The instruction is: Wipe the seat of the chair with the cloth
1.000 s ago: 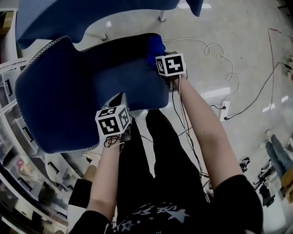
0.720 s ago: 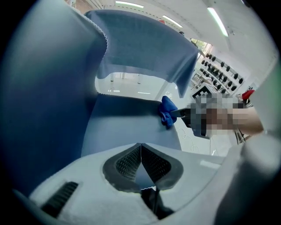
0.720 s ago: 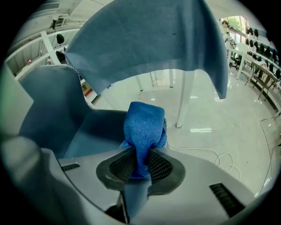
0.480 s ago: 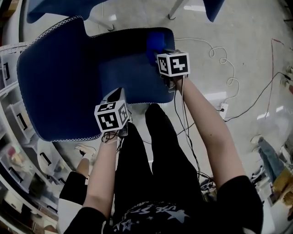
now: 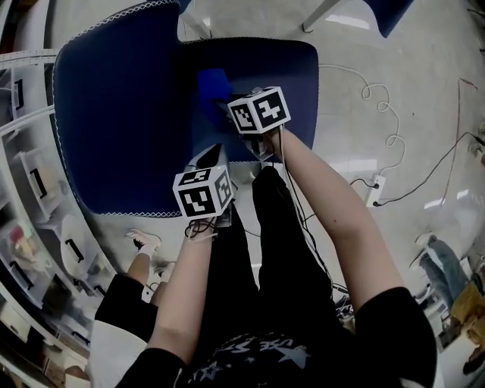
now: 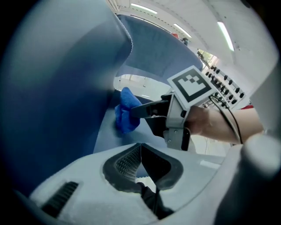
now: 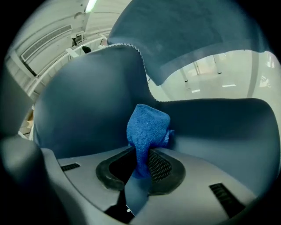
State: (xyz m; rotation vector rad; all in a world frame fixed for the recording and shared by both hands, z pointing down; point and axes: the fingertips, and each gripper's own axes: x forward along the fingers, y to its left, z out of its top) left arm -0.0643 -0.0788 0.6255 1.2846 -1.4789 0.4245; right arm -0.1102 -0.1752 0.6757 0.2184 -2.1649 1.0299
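A dark blue upholstered chair fills the top of the head view, with its seat (image 5: 280, 72) to the right and its backrest (image 5: 114, 114) to the left. A bright blue cloth (image 5: 212, 89) lies bunched on the seat close to the backrest. My right gripper (image 5: 227, 106) is shut on the cloth (image 7: 147, 127), which bulges out past the jaws toward the seat (image 7: 219, 127). The left gripper (image 5: 211, 158) hovers at the seat's front edge, shut and empty (image 6: 140, 156). From the left gripper view I see the cloth (image 6: 126, 115) pressed near the backrest (image 6: 57, 96).
Storage shelves with bins (image 5: 30, 189) curve along the left. A white cable (image 5: 379, 114) and a power strip (image 5: 375, 189) lie on the floor to the right. The person's black-clad legs (image 5: 258, 250) stand just in front of the chair. More blue furniture (image 5: 394, 11) shows at the top.
The right gripper has dragged the cloth leftward across the seat, from its right side to near the backrest. The left gripper stays by the front edge.
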